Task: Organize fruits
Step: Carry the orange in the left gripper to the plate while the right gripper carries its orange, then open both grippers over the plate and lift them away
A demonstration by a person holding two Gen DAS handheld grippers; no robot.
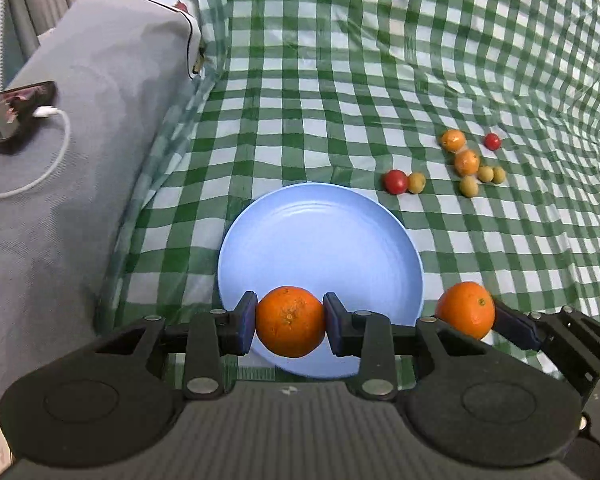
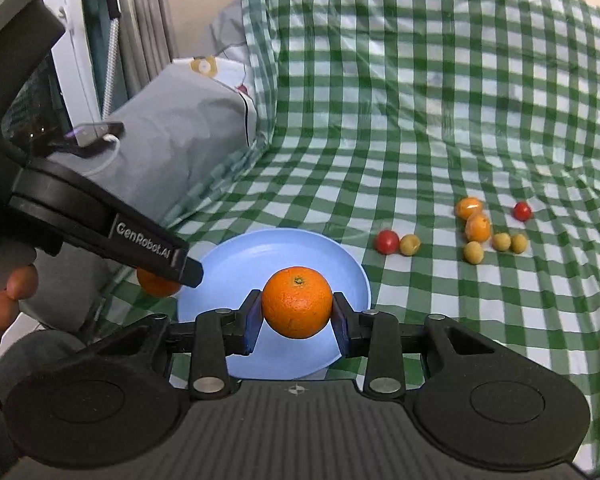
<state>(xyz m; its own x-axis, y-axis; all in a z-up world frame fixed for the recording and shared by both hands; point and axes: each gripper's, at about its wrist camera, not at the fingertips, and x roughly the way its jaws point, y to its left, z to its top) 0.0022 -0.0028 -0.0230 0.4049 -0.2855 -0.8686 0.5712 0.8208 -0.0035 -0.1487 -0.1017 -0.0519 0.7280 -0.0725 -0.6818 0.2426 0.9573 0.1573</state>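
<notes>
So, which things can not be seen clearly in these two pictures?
- Left wrist view: the right gripper is cut off by the frame edge; its orange hides one finger.
- Right wrist view: the left gripper's orange is mostly hidden behind its finger.
- Both views: the small yellow-green fruits are too small to identify.

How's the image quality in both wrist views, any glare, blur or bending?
Left wrist view: sharp; fisheye bends the checked cloth, soft glare on the blue plate. Right wrist view: the same bending, sheen on the cloth, the small fruits slightly soft; the held orange is crisp.
</notes>
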